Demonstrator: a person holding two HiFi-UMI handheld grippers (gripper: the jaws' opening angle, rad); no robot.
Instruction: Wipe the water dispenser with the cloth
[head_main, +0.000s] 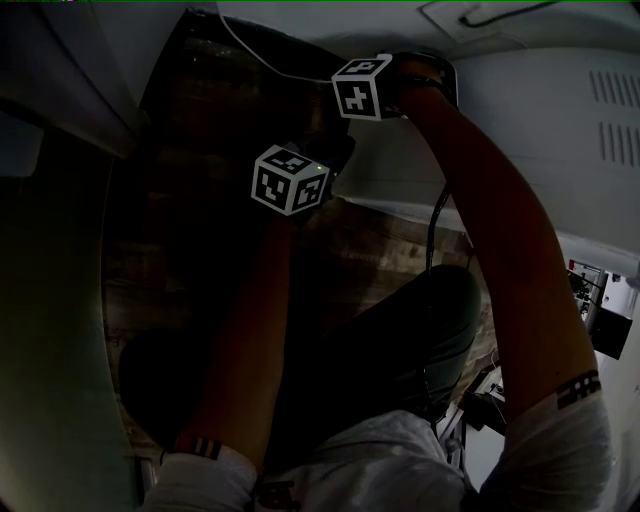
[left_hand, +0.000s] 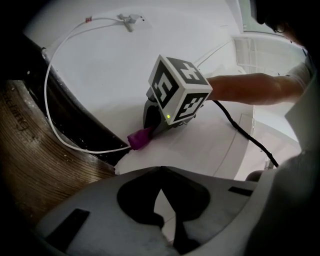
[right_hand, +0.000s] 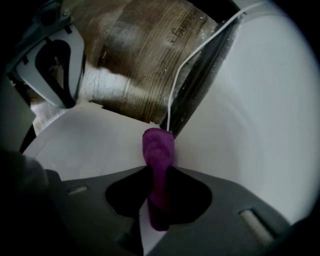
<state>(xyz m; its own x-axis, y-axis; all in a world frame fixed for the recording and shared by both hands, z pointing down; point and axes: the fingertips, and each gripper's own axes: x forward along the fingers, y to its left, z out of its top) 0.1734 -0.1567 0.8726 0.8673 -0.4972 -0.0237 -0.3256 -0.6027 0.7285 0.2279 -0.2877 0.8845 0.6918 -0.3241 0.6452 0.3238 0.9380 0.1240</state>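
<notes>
Cloth (right_hand: 159, 165): purple, rolled narrow, caught between the jaws of the right gripper (right_hand: 159, 172). Its free end sticks out past the jaw tips and touches the white water dispenser (right_hand: 260, 125).
Right gripper: jaws clamped on the cloth, which runs straight down the middle of the claw.
Left gripper (left_hand: 160, 169): jaws together, tips meeting, nothing between them. It is held apart from the cloth and faces it.
White cable (left_hand: 50, 100): loops across the dispenser and ends just beside the cloth's tip.
Wooden boards (left_hand: 35, 165): lie beside the dispenser's edge.
Head view: dim, with both arms reaching forward.
</notes>
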